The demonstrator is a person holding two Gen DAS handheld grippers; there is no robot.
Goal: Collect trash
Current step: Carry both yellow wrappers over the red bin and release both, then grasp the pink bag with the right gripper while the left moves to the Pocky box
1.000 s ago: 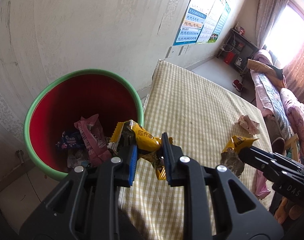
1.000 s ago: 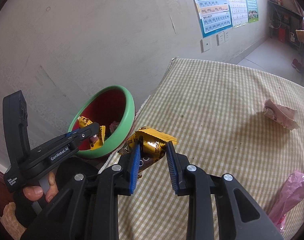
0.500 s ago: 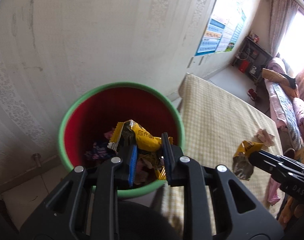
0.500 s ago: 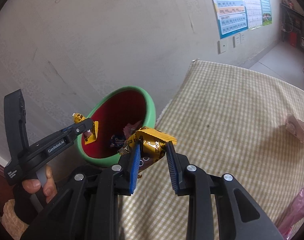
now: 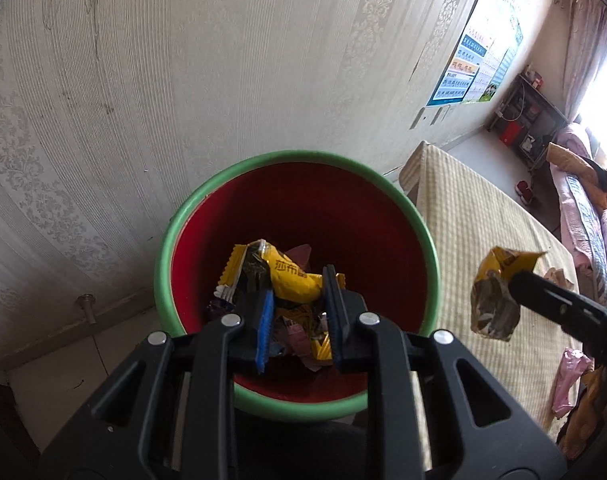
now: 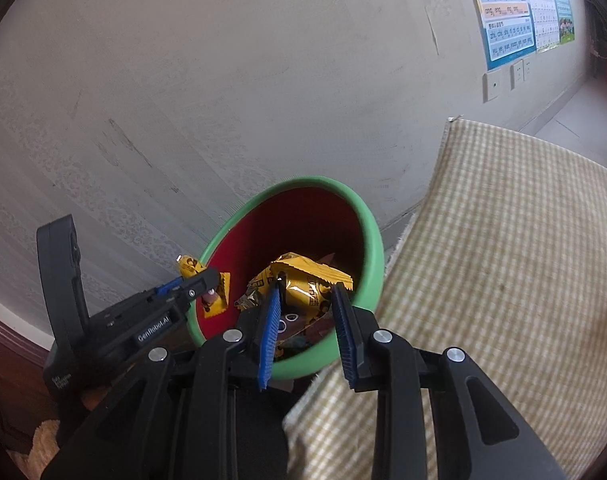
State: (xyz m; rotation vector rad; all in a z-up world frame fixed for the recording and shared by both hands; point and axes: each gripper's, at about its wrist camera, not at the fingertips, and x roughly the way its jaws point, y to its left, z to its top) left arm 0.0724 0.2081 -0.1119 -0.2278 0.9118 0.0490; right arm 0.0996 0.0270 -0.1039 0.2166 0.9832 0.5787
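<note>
Both grippers are carrying their wrappers away from the bed and over the bin, which now fills the left view's centre. Nearest, the left gripper (image 5: 295, 300) is clenching a yellow wrapper (image 5: 291, 278) in its jaws, hanging above the red bin (image 5: 171, 240). At three o'clock the right gripper (image 6: 309, 312) is gripping a second yellow wrapper (image 6: 303, 284), just over the rim. Trash is already lying inside the bin. Farther off, a pink wrapper (image 5: 565, 376) and a crumpled scrap (image 5: 559, 276) are still lying on the checked bed (image 5: 483, 216), so both drops and more pickups are remaining.
</note>
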